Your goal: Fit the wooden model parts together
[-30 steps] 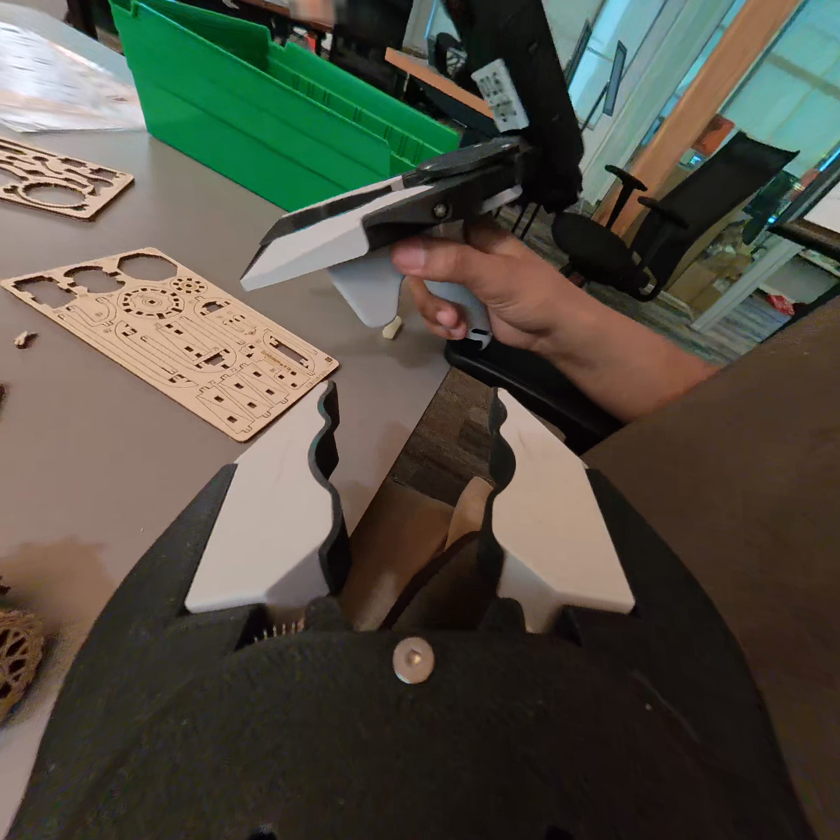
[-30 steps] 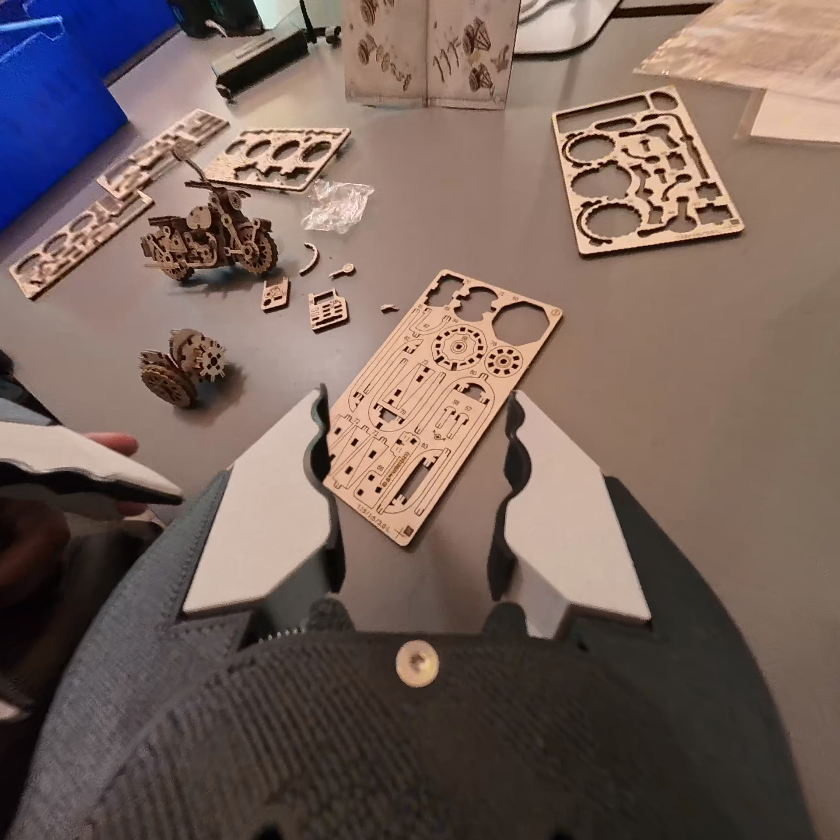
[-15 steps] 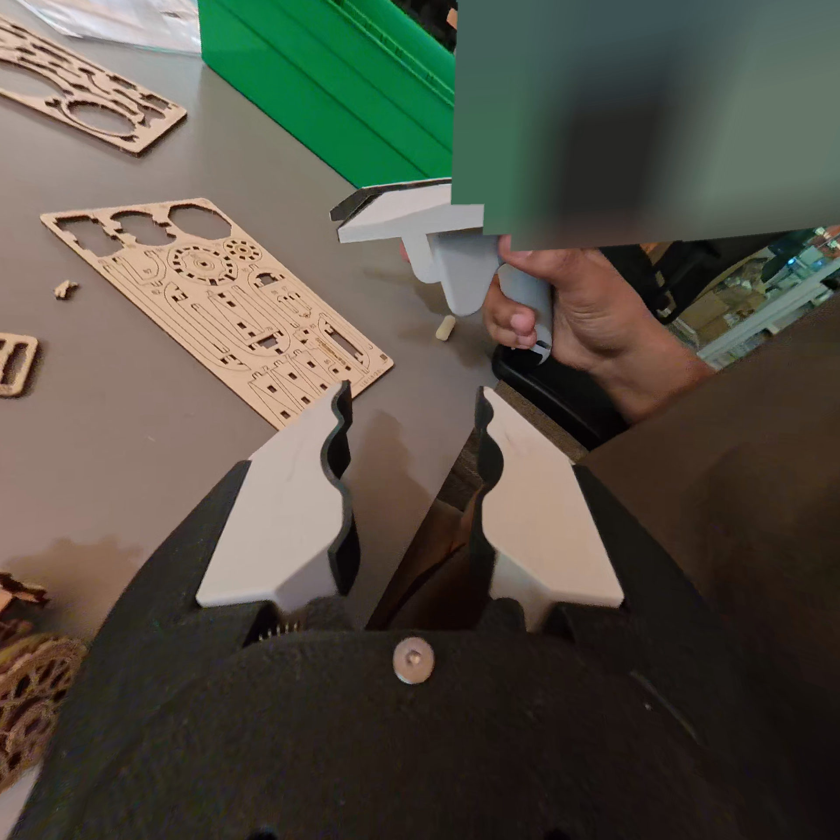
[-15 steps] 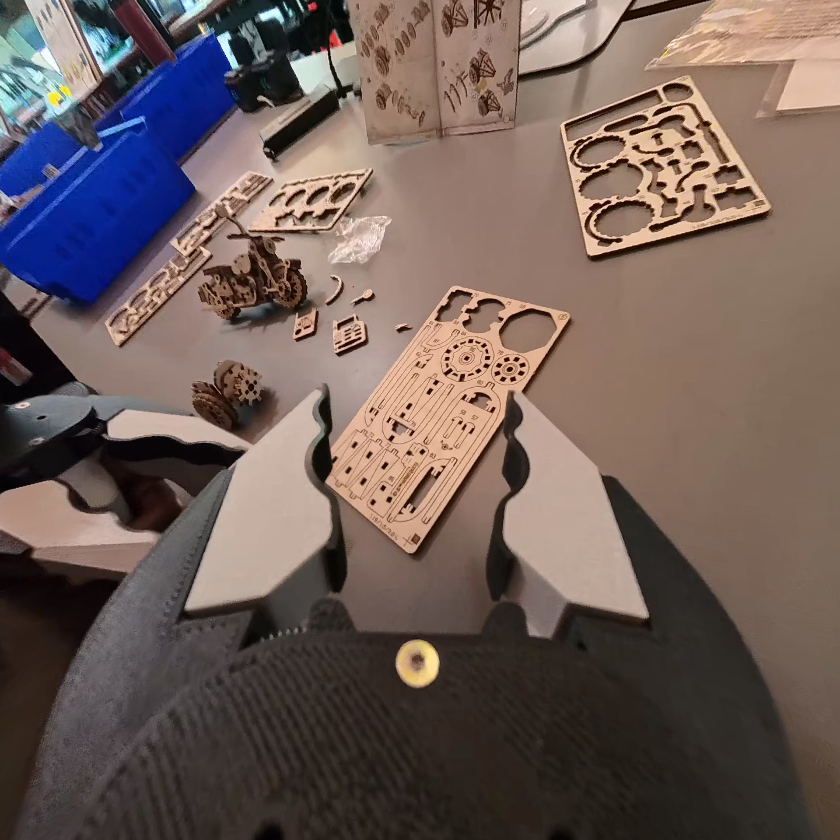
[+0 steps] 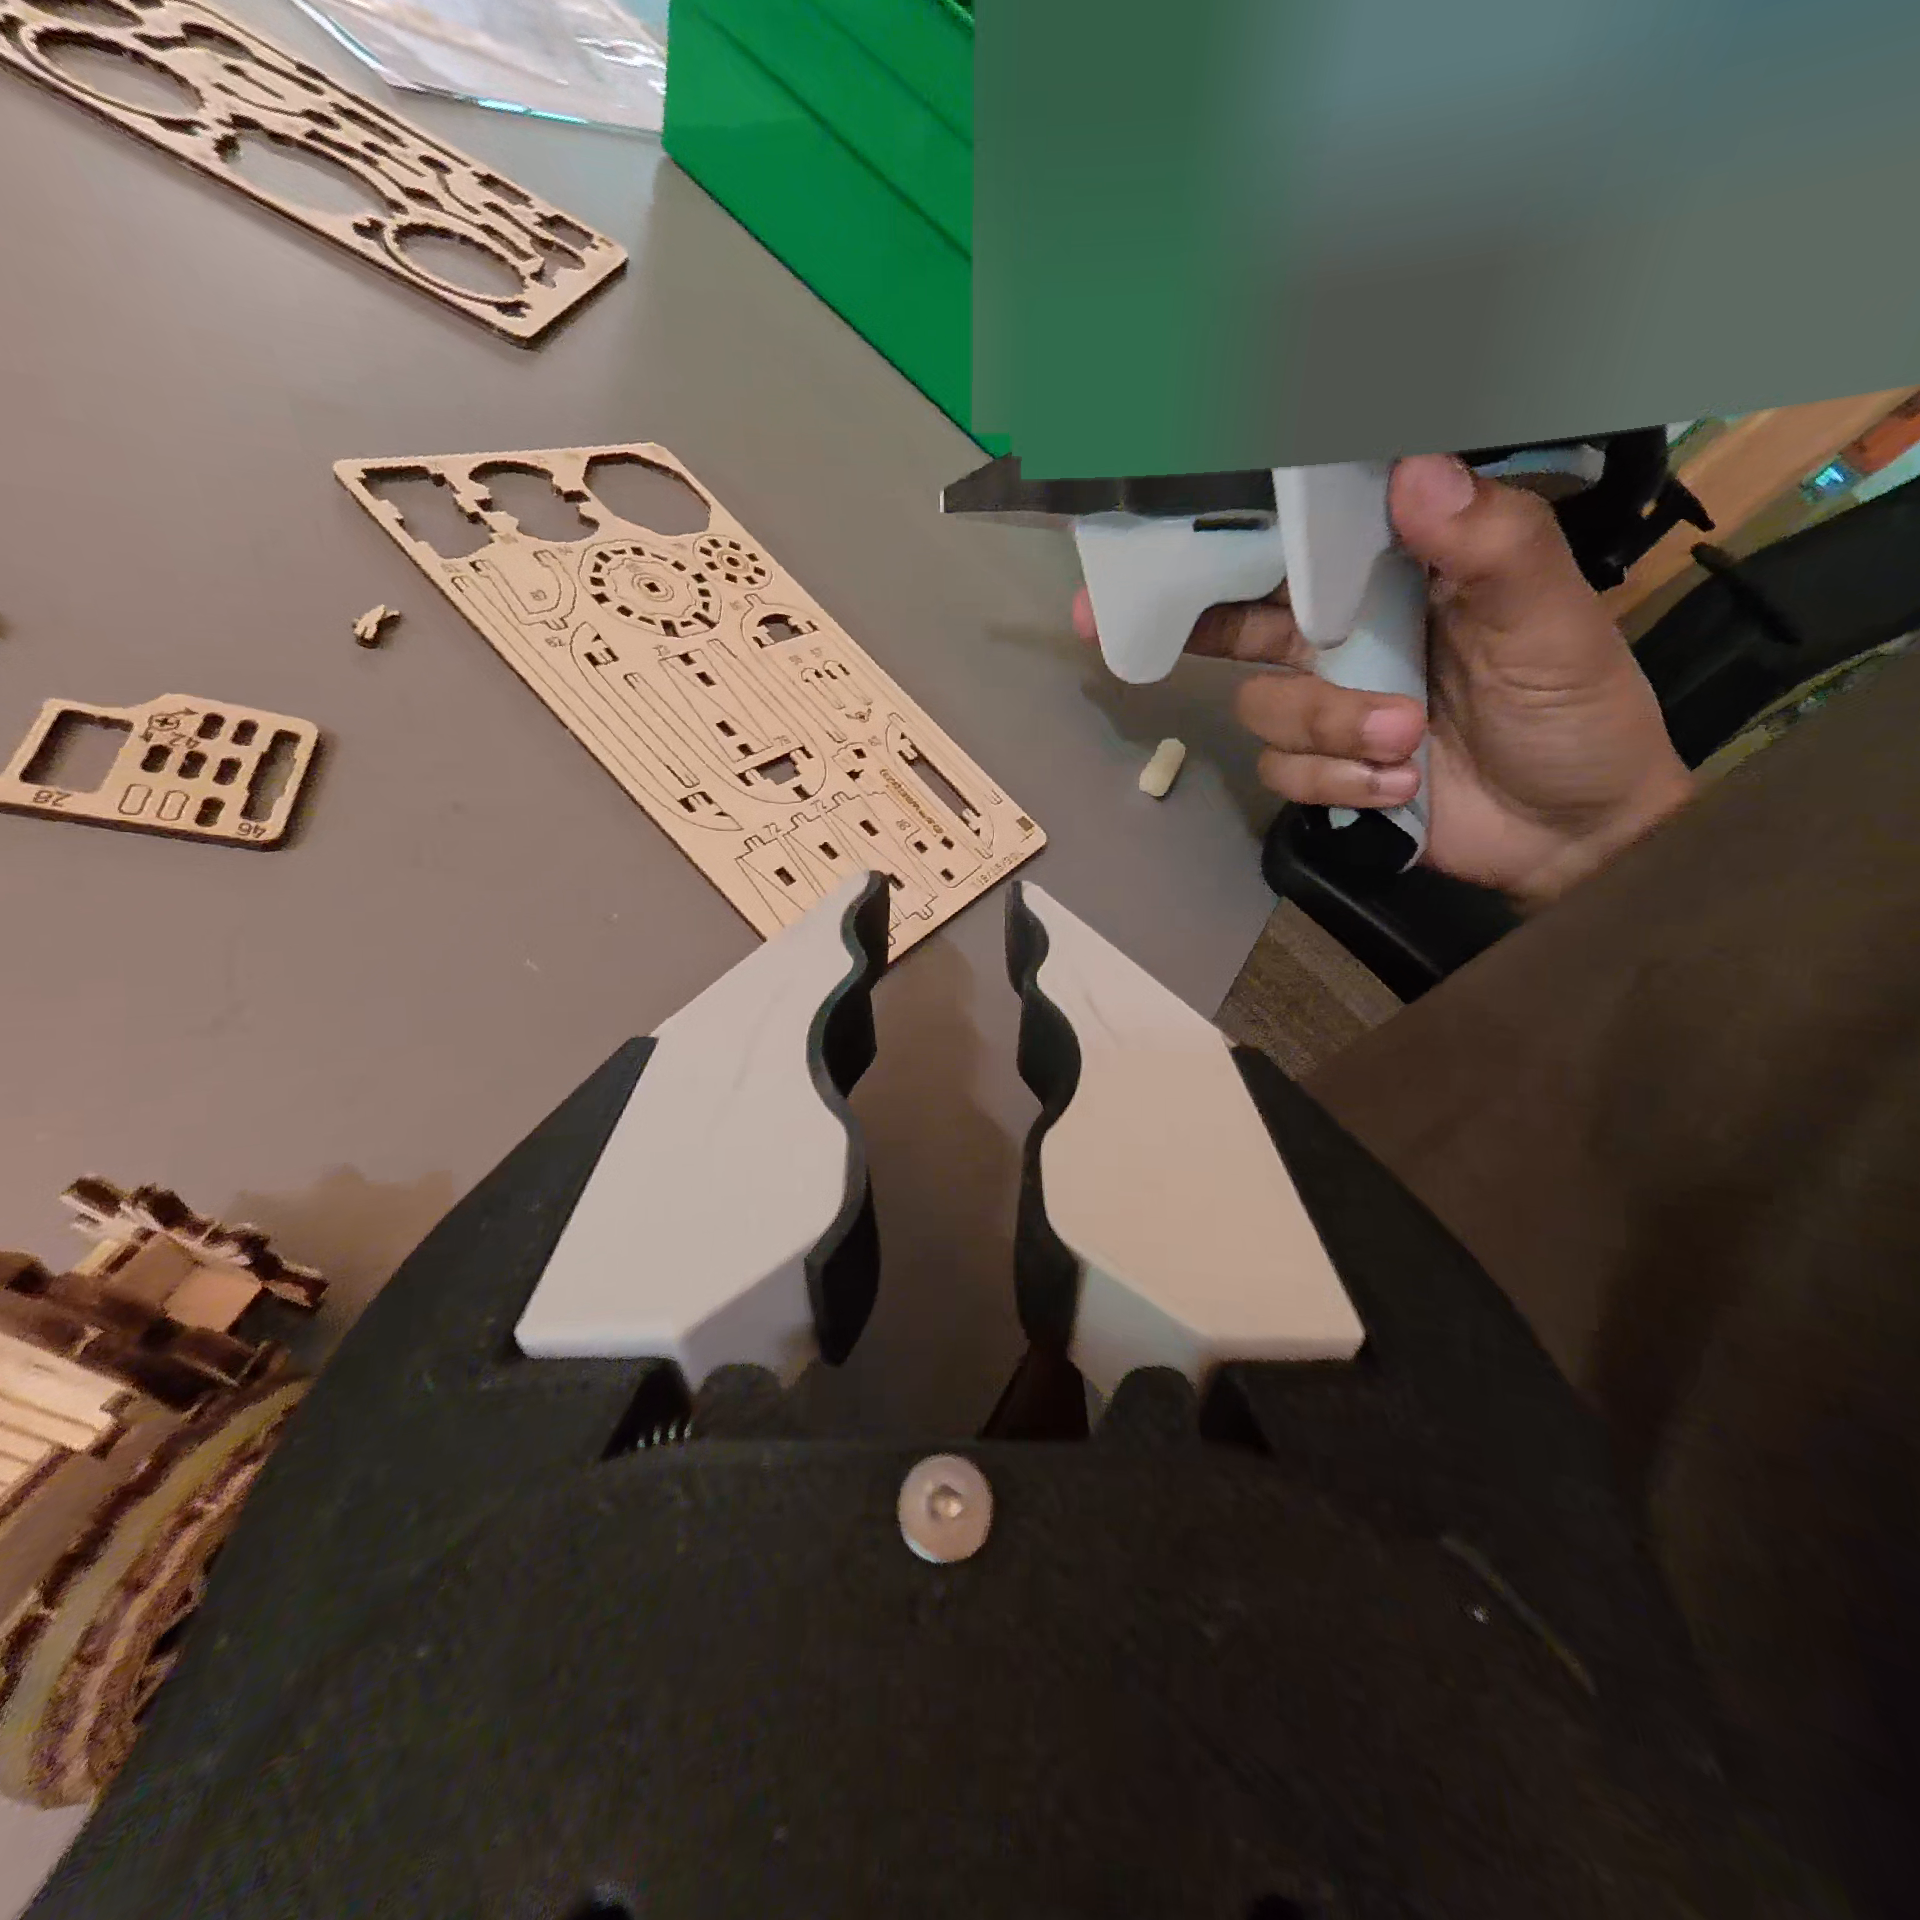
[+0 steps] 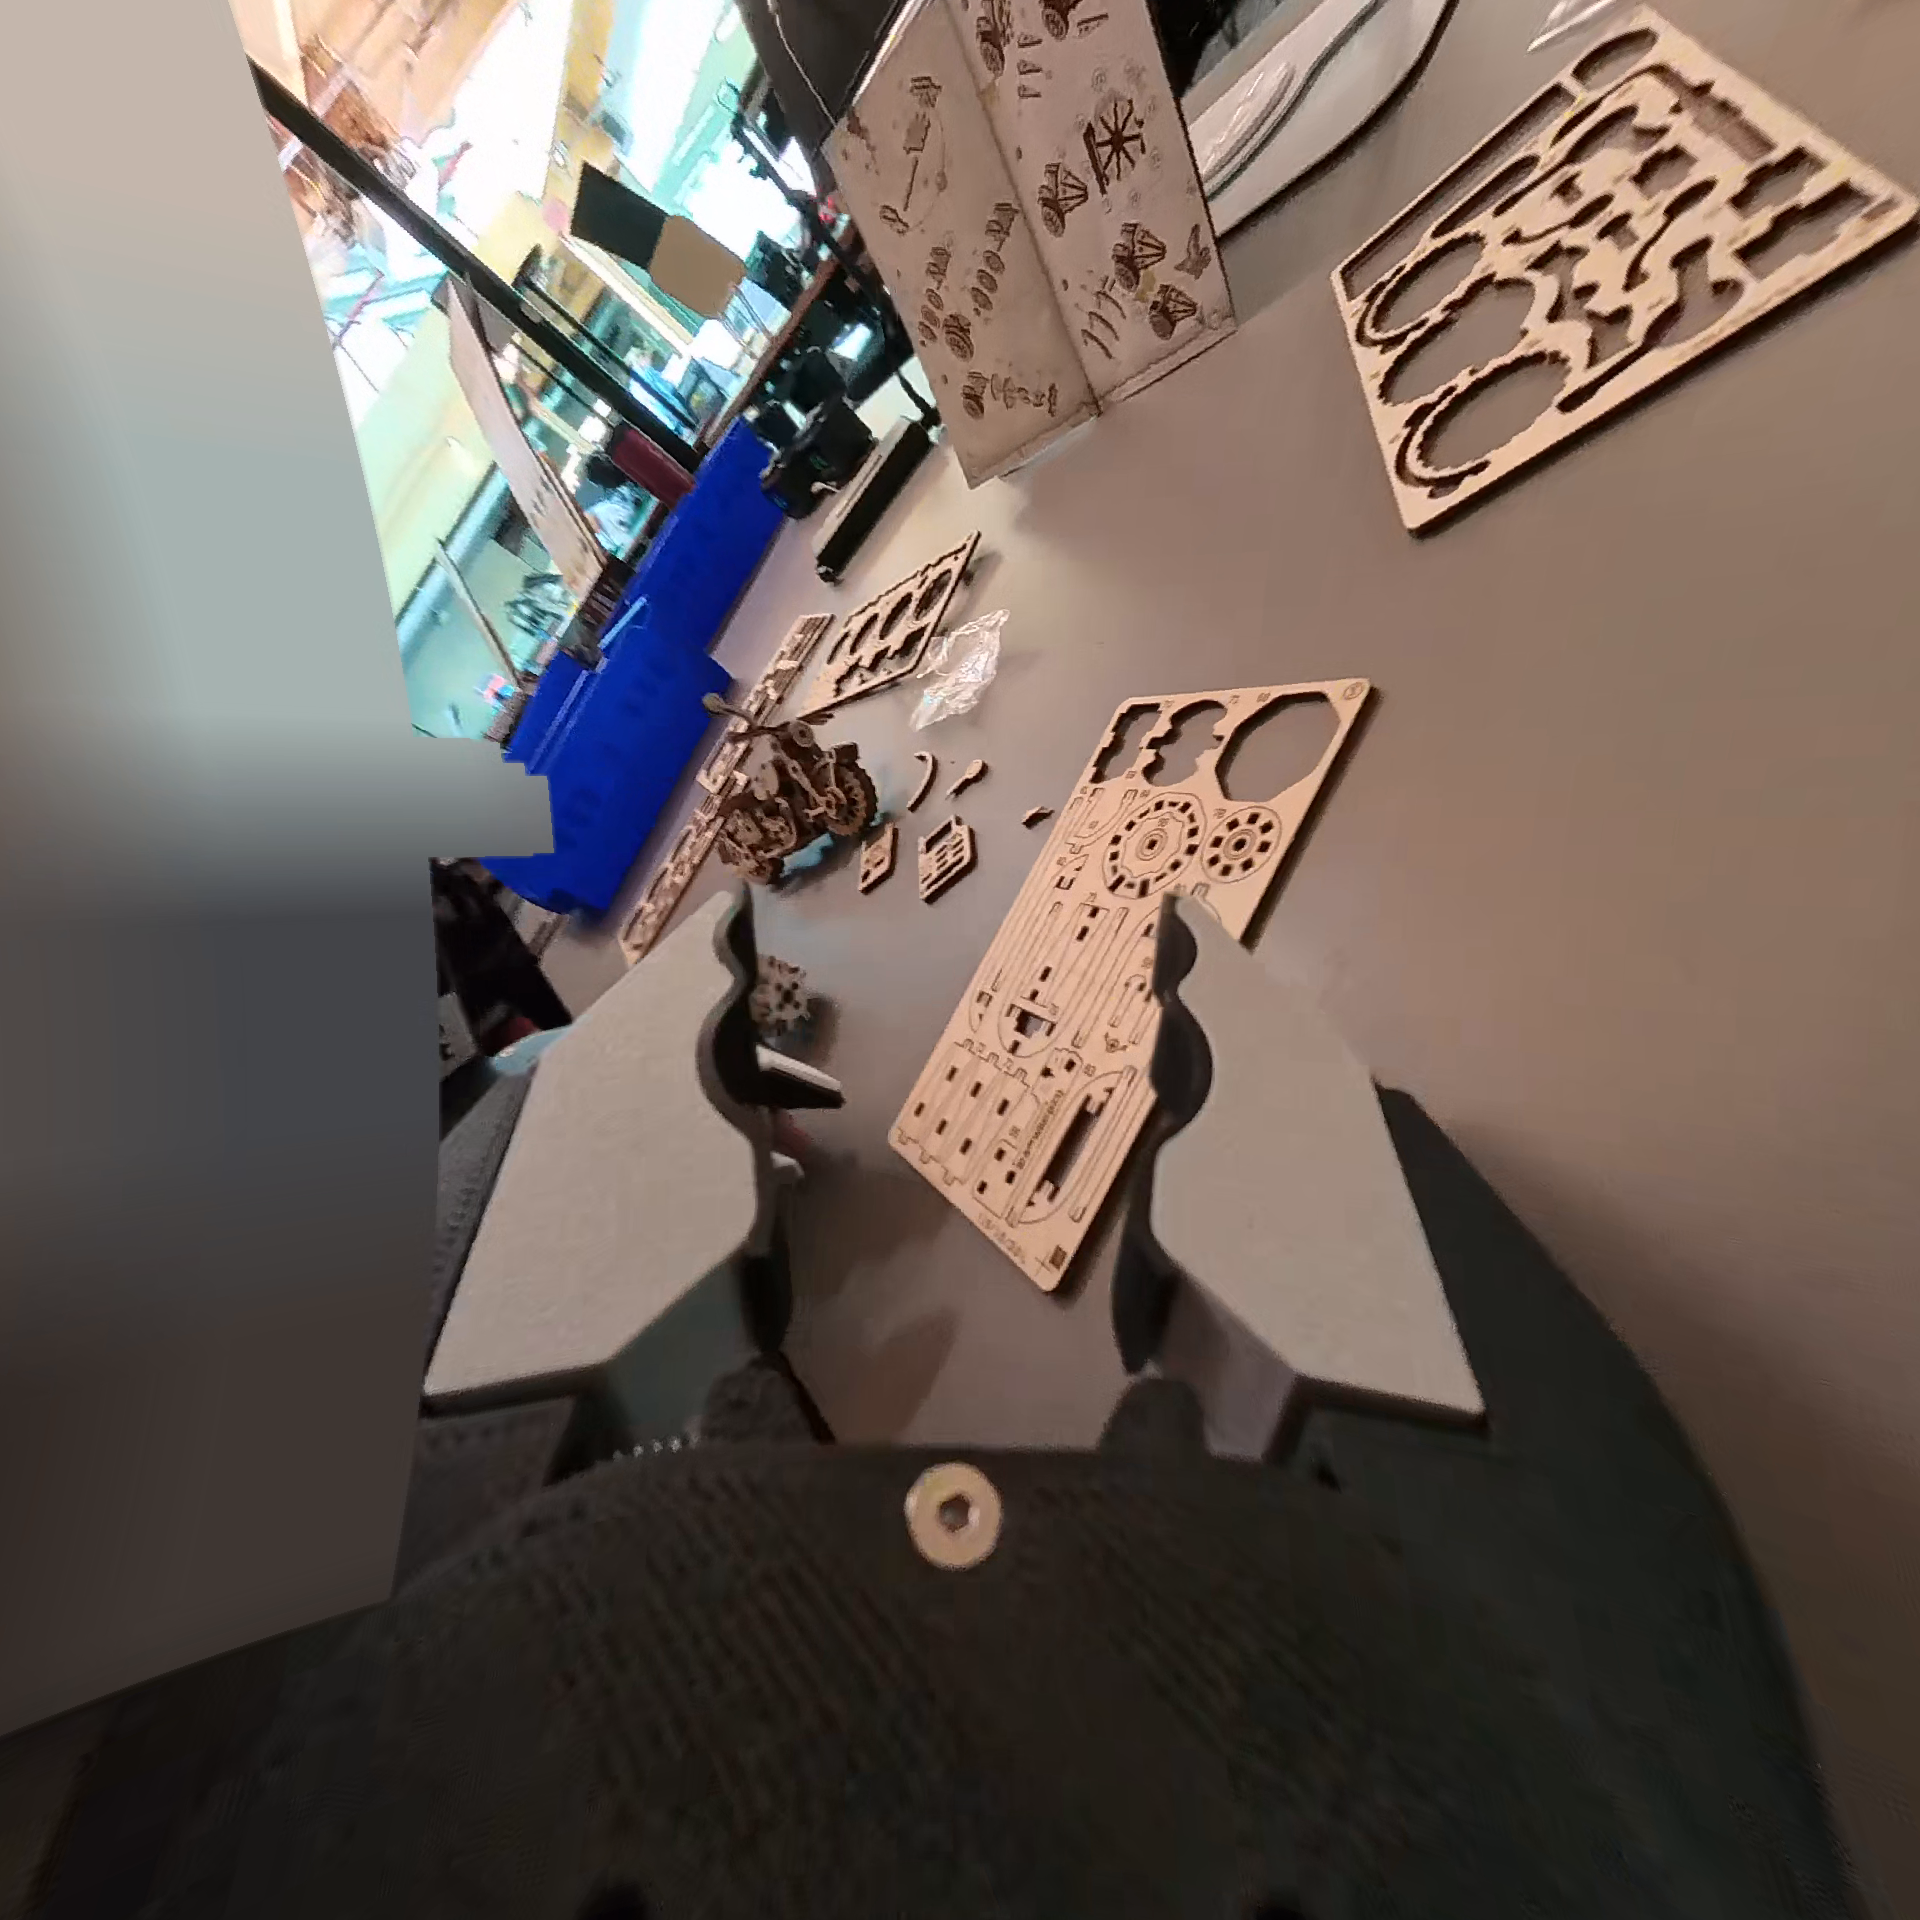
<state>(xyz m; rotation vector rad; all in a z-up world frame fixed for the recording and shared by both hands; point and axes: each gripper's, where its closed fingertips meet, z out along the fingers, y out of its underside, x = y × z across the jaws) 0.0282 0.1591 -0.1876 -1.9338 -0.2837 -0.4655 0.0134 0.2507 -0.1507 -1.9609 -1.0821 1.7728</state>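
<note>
Since the earlier frames the left gripper (image 5: 943, 896) has been swung toward the table and its jaws drawn nearer together, a narrow gap being left and nothing held; the right wrist view has been tilted steeply, so that the table is seen slanting. Grey table (image 5: 312, 1039): the largest item, by which all parts are borne. Green bin (image 5: 821, 187): set at the far edge in the left wrist view. Blue bins (image 6: 634, 769): ranged along the far left in the right wrist view. Printed box (image 6: 1039, 260): stood upright at the back. Emptied wooden sheet (image 6: 1621, 260): laid flat at the far right, only cut-out holes being left in it. Uncut wooden parts sheet (image 5: 686, 686) (image 6: 1122, 977): laid flat at the table's middle, just ahead of both grippers, its near corner seen beyond the left fingertips. Right gripper (image 6: 956, 914): held above the table with jaws wide apart and empty; its handle is seen in the left wrist view, gripped by a hand (image 5: 1486, 707). Assembled wooden motorcycle model (image 6: 795, 805): stood upright near the blue bins. Partly built wooden assembly (image 5: 114, 1382): at the lower left in the left wrist view. Small slotted wooden plate (image 5: 156, 769): laid apart to the left of the parts sheet. Clear plastic wrapper (image 6: 961, 665). Small pale peg (image 5: 1161, 769): laid near the table edge.
</note>
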